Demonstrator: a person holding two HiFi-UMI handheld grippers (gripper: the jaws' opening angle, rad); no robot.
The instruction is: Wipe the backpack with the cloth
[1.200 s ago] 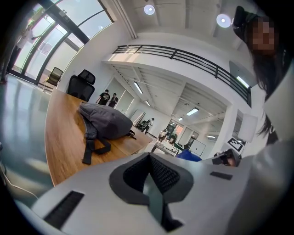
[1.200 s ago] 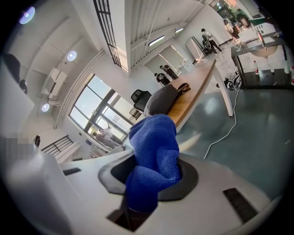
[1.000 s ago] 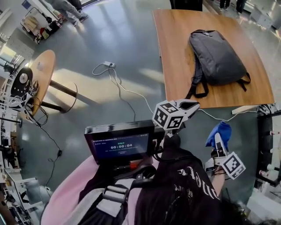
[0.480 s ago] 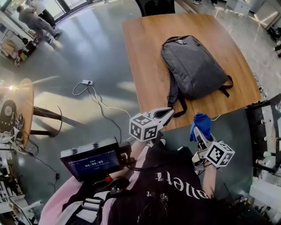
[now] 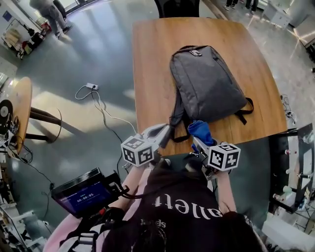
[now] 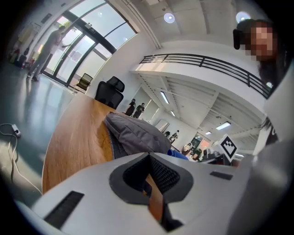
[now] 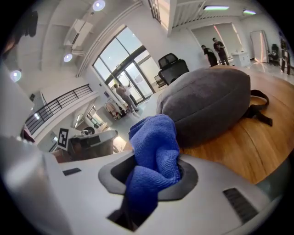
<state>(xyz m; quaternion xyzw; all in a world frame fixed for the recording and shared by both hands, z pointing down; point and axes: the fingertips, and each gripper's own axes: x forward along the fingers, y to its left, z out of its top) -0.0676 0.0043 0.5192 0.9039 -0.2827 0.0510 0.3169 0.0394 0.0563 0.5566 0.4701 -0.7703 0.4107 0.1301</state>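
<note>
A grey backpack [image 5: 206, 84] lies flat on the wooden table [image 5: 152, 59], its black straps trailing toward the near edge. My right gripper [image 5: 198, 139] is shut on a blue cloth [image 5: 200, 131] and hovers at the table's near edge, just short of the backpack's bottom. From the right gripper view the cloth [image 7: 154, 160] bulges out of the jaws, with the backpack [image 7: 206, 103] close behind it. My left gripper [image 5: 162, 132] is shut and empty, at the near edge left of the straps. The left gripper view looks along the tabletop at the backpack [image 6: 133, 135].
A black office chair [image 5: 178, 7] stands at the table's far end. A white cable and power adapter [image 5: 91, 87] lie on the floor to the left. A round wooden side table [image 5: 15, 110] stands far left. People walk in the background.
Both grippers have come forward to the table's near edge. The blue cloth now hangs just short of the backpack's bottom. The view has shifted so the table sits more centrally.
</note>
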